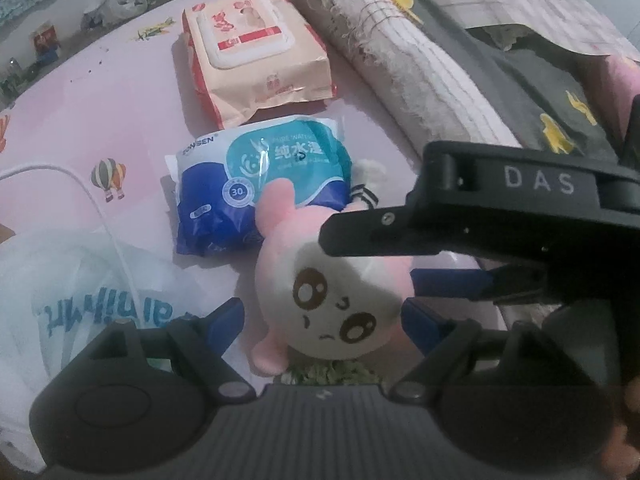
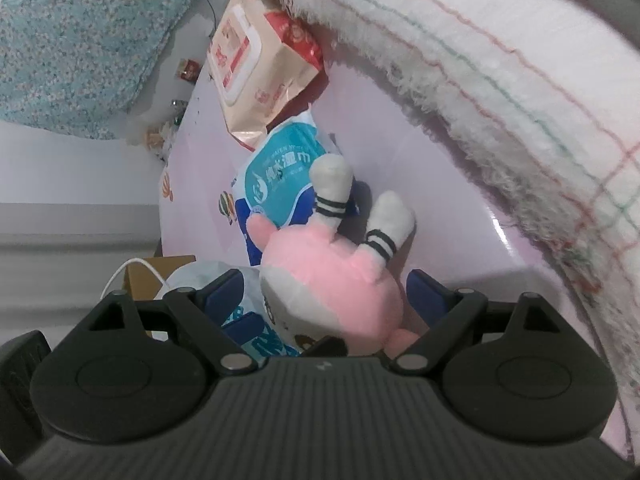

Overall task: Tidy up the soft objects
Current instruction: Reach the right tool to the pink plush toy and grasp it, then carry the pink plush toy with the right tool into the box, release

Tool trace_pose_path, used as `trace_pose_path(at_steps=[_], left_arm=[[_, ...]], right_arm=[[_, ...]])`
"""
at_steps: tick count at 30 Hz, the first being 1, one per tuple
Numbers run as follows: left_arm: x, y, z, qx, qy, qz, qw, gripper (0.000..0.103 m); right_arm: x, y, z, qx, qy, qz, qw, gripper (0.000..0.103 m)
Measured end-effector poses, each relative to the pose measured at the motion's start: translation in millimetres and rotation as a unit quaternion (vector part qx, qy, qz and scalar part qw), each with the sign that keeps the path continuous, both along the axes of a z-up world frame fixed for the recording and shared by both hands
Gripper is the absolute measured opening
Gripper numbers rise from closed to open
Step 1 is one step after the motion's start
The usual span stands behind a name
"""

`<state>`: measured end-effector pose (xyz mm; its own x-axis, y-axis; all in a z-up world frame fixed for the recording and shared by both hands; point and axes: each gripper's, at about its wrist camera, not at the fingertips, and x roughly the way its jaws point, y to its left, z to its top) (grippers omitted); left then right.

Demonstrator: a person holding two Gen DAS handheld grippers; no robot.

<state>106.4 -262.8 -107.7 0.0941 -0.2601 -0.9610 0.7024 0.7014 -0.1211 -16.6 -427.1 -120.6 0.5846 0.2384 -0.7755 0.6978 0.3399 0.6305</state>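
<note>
Two wipe packs (blue [image 1: 260,184], peach [image 1: 256,60]), one plush doll [image 1: 332,304], both claws, left [image 1: 320,320], right [image 2: 324,300], gaping, gripping nothing.

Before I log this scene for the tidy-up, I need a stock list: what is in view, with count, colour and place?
Plush toy: one, pink and white, on the table between both claws.
Blue wipes pack: one, blue and teal, just beyond the toy.
Peach wipes pack: one, peach and red, beyond the blue pack.
Plastic bag: one, white with blue print, left of the toy.
White cable: one, across the bag.
Rolled towel: one, white with coloured stripes, along the table's right.
Table: one, pink with printed pictures.
Left claw: open around the toy's head.
Right claw: open around the toy's body.
</note>
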Motion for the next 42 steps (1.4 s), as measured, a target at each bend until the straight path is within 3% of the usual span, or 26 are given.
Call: trace_pose_path(at_steps=[5,14,29,42], left_arm=[[3.4,-6.3,-3.7,-0.009,0.01,-0.005,0.9999,0.086],[1.4,-13.8,-2.6,-0.009,0.003,-0.009,0.9999,0.082],[-19.6,-6.2,24.0,-0.031,-0.011,-0.025,0.9992,0.081],[-31.5,25.8,46.1,-0.06,-0.015,-0.022,0.9979,0.081]], right_arm=[[8.9,-1.2,-11.9,0.008,0.005,-0.008,1.0,0.088],[9.8,-3.1,-24.0,0.015,-0.006,-0.028,0.999,0.077],[-10.7,3.4,-6.8,0.014,-0.026,-0.049,0.998,0.076],[-31.4,33.5,10.2,0.009,-0.05,-0.072,0.996,0.076]])
